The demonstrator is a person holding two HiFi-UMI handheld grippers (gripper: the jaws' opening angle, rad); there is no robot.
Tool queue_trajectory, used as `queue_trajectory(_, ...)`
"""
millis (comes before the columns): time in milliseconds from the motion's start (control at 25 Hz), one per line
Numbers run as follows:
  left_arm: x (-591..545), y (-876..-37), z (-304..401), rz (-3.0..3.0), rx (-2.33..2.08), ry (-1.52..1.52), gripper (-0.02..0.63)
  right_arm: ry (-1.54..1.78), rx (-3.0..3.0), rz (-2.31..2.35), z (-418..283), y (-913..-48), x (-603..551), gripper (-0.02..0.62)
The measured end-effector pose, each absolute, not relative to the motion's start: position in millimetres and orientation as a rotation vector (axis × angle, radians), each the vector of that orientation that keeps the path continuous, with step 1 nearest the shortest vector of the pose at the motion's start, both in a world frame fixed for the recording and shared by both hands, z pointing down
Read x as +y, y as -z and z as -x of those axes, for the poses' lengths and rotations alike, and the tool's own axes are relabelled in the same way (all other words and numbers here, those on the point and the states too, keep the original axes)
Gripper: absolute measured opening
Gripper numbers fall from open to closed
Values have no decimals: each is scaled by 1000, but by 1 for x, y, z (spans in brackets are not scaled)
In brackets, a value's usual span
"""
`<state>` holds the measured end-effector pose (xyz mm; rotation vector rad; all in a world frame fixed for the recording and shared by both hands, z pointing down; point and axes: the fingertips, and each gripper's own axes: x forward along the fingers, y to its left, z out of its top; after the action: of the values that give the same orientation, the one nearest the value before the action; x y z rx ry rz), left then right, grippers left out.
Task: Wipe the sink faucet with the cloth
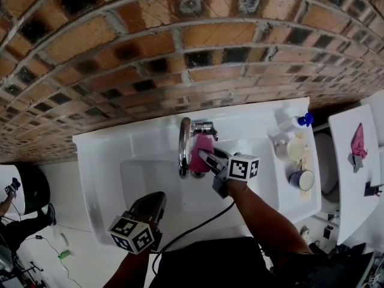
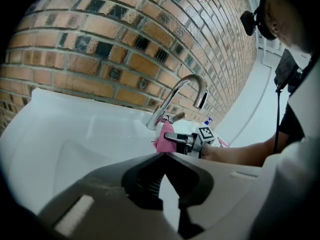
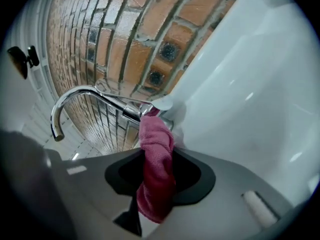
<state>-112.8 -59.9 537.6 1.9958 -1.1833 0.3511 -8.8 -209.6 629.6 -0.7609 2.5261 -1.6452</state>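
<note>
At the base of the faucet [image 1: 183, 141], the pink cloth [image 1: 201, 155] is pinched by the fingers of the right gripper [image 1: 207, 159], touching the chrome. A hard drag could pull it free. The left gripper [image 1: 157, 199] hovers over the sink [image 1: 96, 161], fingers pressed together, empty.

Basin [image 1: 147, 179] left of faucet [image 1: 183, 149] open, free to pass. Brick wall [image 1: 180, 53] close behind faucet, little room there. Right gripper [image 1: 203, 156] with cloth [image 1: 203, 143] fills faucet's right side. Cups [image 1: 295, 150] and bottle [image 1: 303, 120] crowd right ledge [image 1: 258, 122]. Left gripper [image 1: 158, 197] over basin's front edge, well apart from faucet.
</note>
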Motion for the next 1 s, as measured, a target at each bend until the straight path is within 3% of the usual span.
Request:
queue_trajectory(360, -61, -539, 109, -2002, -1171, -343, 6, 1756, 2573, 719, 23, -642, -193, 135)
queue_trajectory(1000, -55, -529, 118, -2013, -1207, -324, 6, 1628, 2615, 620, 64, -575, -215, 135)
